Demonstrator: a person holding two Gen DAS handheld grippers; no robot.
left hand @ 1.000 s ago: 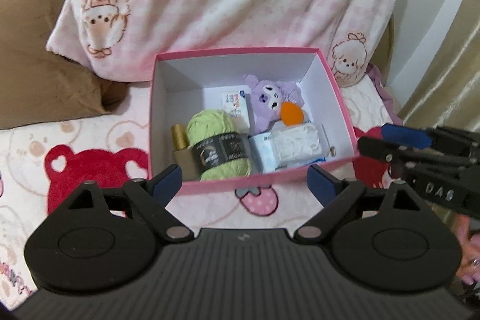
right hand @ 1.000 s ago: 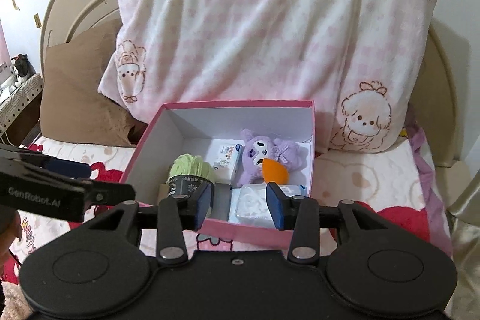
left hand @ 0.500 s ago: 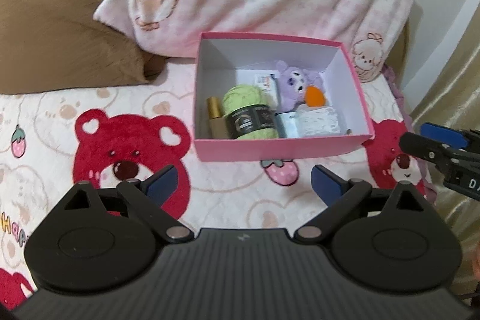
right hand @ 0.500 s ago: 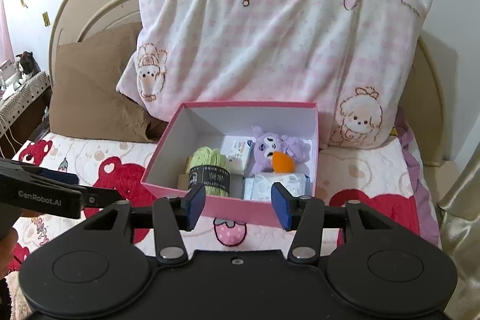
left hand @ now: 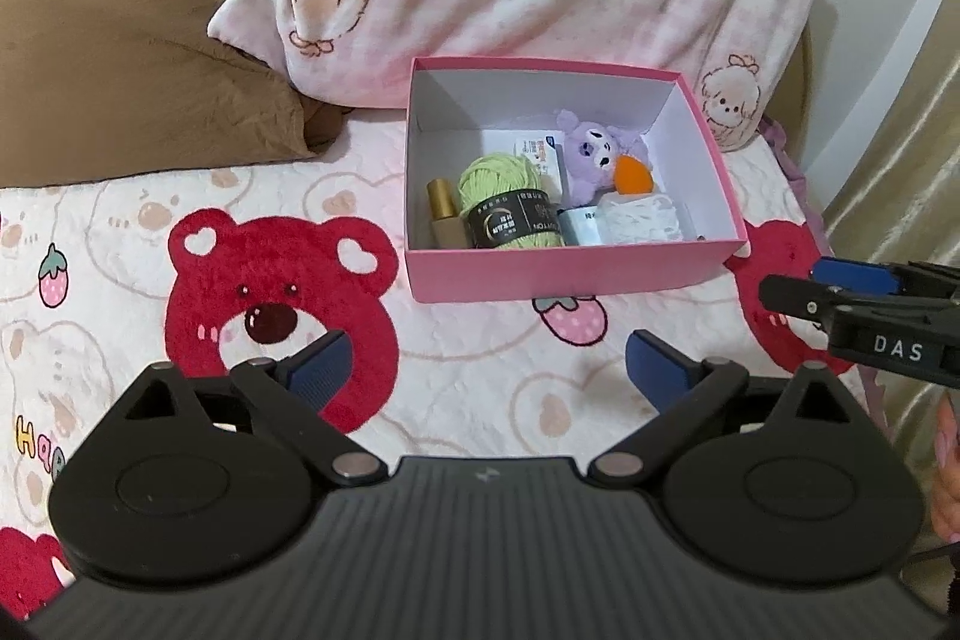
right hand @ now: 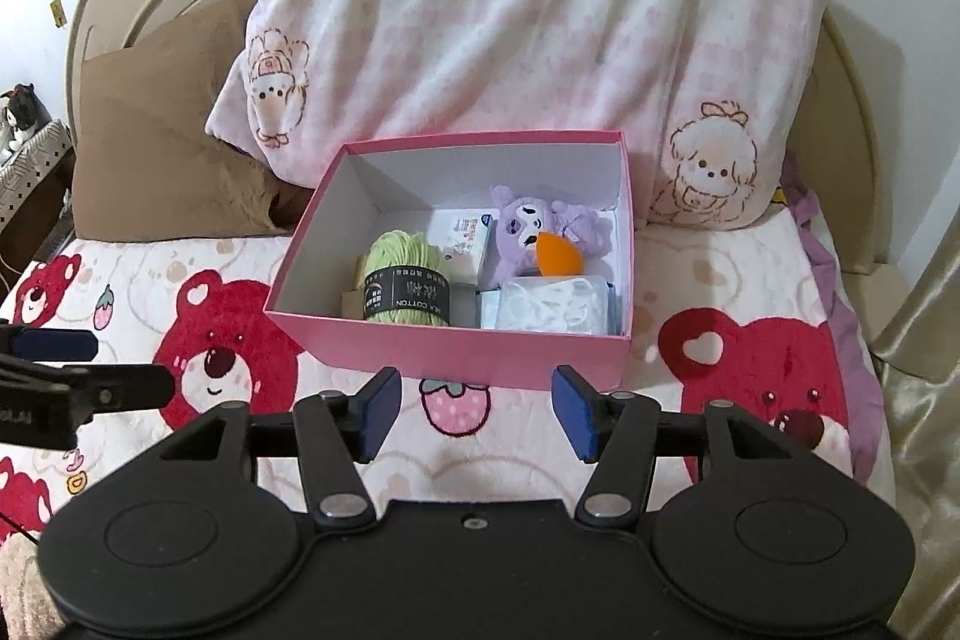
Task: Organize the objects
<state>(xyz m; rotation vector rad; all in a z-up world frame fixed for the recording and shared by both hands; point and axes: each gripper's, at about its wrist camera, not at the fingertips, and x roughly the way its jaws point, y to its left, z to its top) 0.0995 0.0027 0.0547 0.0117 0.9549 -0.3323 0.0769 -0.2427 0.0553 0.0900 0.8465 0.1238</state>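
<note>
Pink box [right hand: 447, 349] on the bear-print bedspread [left hand: 480, 370], lidless, packed with green yarn [right hand: 408, 289], purple plush [right hand: 540, 232] and packets. Bare spread ahead of both grippers. Left gripper [left hand: 486, 361] spread wide, empty; right gripper [right hand: 471, 409] just been opening, empty.
</note>
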